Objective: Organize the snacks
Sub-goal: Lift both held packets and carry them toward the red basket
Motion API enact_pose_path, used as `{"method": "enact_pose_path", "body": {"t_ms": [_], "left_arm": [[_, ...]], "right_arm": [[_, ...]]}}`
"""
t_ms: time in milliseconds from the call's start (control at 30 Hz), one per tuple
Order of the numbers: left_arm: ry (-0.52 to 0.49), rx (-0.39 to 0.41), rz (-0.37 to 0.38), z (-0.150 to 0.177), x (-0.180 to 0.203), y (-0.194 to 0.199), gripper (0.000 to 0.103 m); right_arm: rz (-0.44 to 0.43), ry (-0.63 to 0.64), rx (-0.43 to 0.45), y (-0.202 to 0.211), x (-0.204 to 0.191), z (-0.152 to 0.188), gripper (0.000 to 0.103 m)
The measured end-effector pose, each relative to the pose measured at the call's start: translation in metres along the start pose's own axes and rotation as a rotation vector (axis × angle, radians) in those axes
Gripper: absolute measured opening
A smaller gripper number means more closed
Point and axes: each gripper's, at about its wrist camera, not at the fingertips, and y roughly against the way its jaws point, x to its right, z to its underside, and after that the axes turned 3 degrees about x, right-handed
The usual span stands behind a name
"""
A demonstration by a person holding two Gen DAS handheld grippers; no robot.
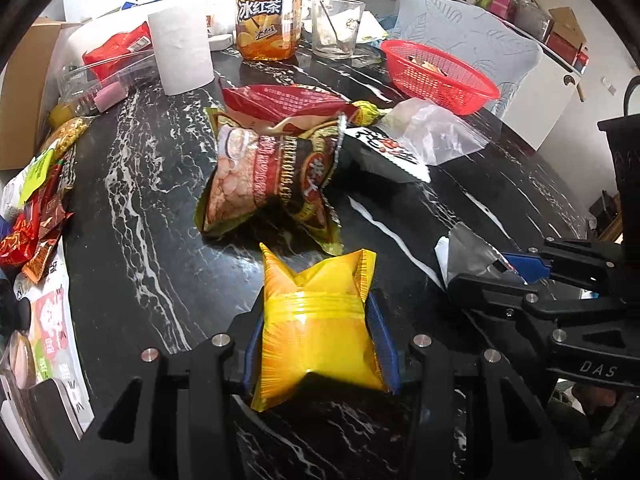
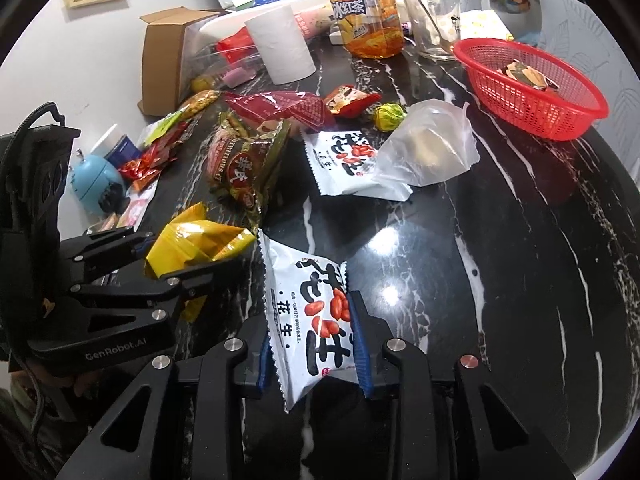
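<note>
yellow pouch (image 1: 320, 332) in left jaws; "花生" packet (image 2: 316, 320) in right.

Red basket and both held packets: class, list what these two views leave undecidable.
- red basket: contents too small in both views; its mesh wall hides most.
- yellow packet: no print legible, left wrist view; bottom behind left gripper.
- peanut packet: side edges covered by right gripper.

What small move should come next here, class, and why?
Probably carry the peanut packet, gripped in the right tool, to the red basket. Both tools already hold snacks, the left tool holding a yellow packet, and the basket sits nearer the right side with room inside.
</note>
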Motion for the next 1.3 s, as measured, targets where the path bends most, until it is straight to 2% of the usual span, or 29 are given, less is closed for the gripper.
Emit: {"method": "enact_pose_path", "body": {"t_ms": [300,600,967,1300], "left_arm": [[-0.017,0.021,0.014,0.006,0.018,0.013,0.046],[-0.052,0.044,0.072,0.004,0.050,0.025,0.046],[-0.148,0.064,0.136,-0.009,0.097,0.031,0.046],[-0.205,0.076,0.188,-0.035,0.131,0.026,0.045]], "right_arm": [[-0.010,0.002,0.015,0.014,-0.003,0.013,0.031],[0.016,-0.022,0.055,0.041,0.004,0.029,0.031],[0.066,-0.114,0.115,0.079,0.033,0.052,0.031],[0.096,-0.171,0.160,0.099,0.057,0.053,0.031]]}}
